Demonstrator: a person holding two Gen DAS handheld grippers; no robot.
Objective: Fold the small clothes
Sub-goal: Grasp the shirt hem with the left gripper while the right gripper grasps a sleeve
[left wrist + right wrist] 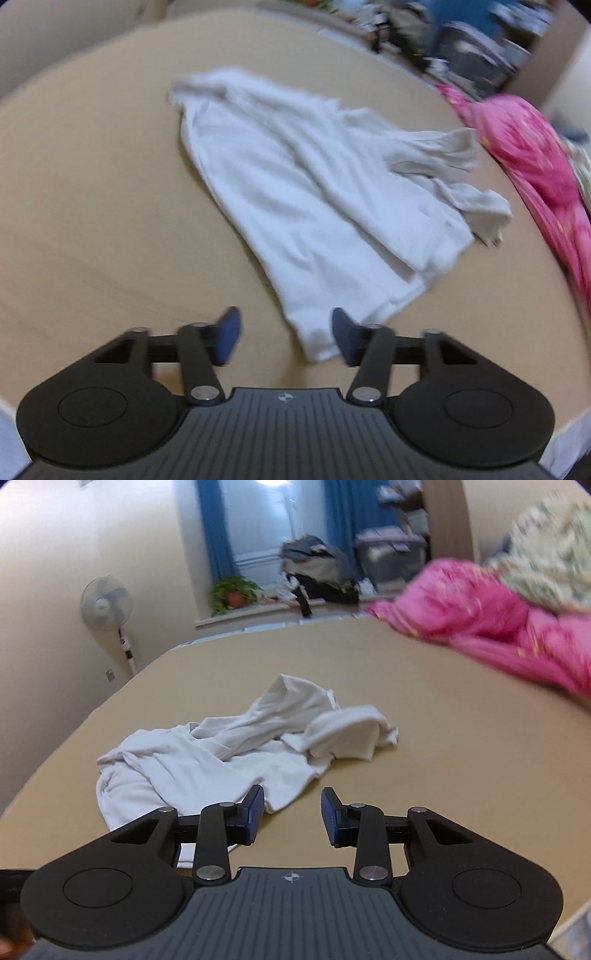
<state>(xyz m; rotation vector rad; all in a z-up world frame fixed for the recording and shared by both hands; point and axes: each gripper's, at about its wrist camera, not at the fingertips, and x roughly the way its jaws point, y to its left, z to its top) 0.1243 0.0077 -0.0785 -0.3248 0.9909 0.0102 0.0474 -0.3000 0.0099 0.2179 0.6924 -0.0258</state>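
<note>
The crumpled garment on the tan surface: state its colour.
White garment, plain, no pattern visible; the left wrist view shows it best.

Blue curtains [218,535] frame a bright window [273,520].

Bare tan surface [424,760] lies open around the white garment [221,753]; pink bedding [480,627] blocks right.

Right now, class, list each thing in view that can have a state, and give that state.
white garment: crumpled, unfolded, lying on the tan surface.
pink cloth: heaped at the surface's edge.
left gripper: open, garment corner between its fingers, not pinched.
right gripper: open, nothing held.
fan: upright; running or not, cannot tell.
</note>
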